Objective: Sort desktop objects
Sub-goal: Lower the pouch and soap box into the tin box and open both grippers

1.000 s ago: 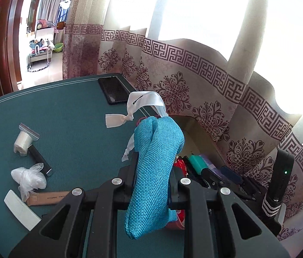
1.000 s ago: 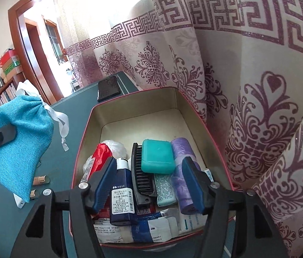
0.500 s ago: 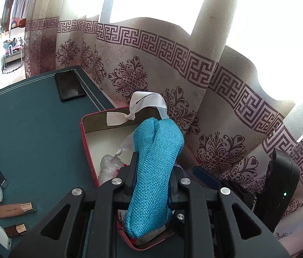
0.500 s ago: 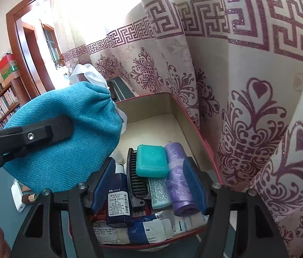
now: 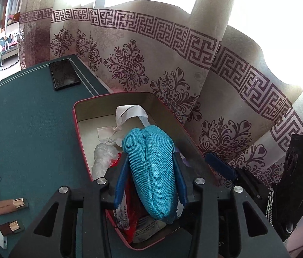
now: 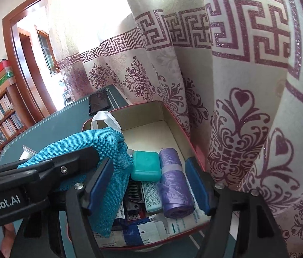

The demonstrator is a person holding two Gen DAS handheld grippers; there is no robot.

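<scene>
The left gripper [image 5: 149, 182] is seen at lower centre over the red-rimmed box [image 5: 75, 116], its jaws opening around a teal woven pouch [image 5: 153, 167] that lies between the blue pads, with a white ribbon [image 5: 130, 111] trailing toward the box's far end. Whether the pads press the pouch cannot be told. The right gripper [image 6: 149, 187] is held moderately wide and opening, nothing gripped, above a purple bag roll [image 6: 174, 185] and teal case [image 6: 145, 165].

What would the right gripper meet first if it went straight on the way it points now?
Probably the purple roll lying in the red box, since it sits between the right gripper fingers' line; depth is unclear.
</scene>
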